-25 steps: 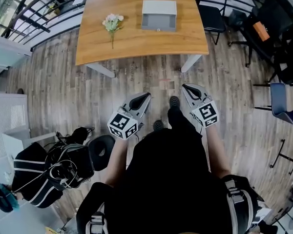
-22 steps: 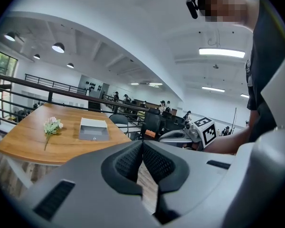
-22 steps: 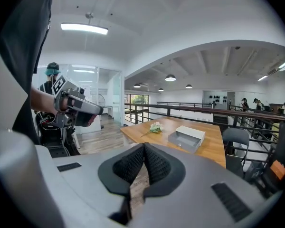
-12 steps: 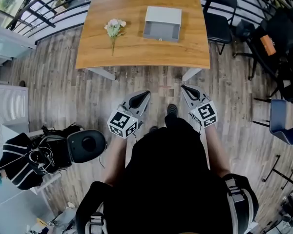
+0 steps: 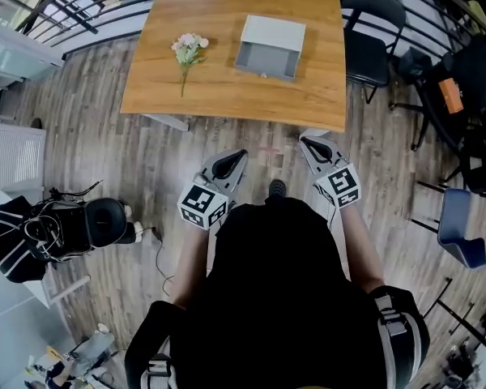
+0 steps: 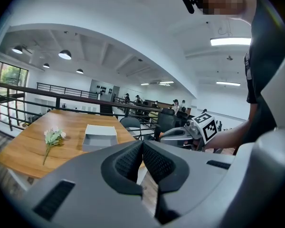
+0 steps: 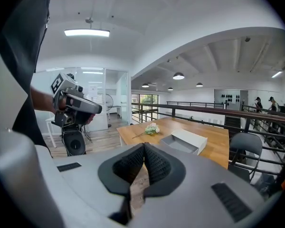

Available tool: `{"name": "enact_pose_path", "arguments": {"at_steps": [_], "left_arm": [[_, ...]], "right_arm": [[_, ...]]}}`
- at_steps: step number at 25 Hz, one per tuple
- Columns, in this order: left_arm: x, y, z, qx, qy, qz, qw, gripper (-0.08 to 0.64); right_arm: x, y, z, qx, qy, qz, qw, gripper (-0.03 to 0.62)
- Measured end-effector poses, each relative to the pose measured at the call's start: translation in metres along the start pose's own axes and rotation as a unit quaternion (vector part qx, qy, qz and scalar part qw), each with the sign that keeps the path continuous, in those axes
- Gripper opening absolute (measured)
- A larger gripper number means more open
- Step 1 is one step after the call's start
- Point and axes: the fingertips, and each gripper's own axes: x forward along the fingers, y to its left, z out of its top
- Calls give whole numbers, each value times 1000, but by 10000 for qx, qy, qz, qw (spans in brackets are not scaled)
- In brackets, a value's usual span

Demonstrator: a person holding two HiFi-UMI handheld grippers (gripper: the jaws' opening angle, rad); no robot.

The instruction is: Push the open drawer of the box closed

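One table (image 5: 227, 87), one box (image 5: 271, 36), one flower sprig (image 5: 186, 51), two claws (image 5: 240, 156) (image 5: 309, 143).

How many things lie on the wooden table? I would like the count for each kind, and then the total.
box with open drawer: 1
flower sprig: 1
Total: 2

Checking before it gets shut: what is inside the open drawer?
The drawer shows only a bare grey floor. Any rear part still tucked inside the box is covered.
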Motion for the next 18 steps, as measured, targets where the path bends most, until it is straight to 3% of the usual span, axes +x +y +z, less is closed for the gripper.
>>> {"name": "enact_pose_path", "arguments": {"at_steps": [13, 18], "left_arm": [[33, 44, 6, -226, 139, 368, 9990, 23], [55, 73, 7, -298, 165, 280, 9990, 23]], "right_arm": [[41, -35, 11, 18, 87, 287, 9995, 15], [62, -50, 12, -5, 228, 208, 9995, 15]]}}
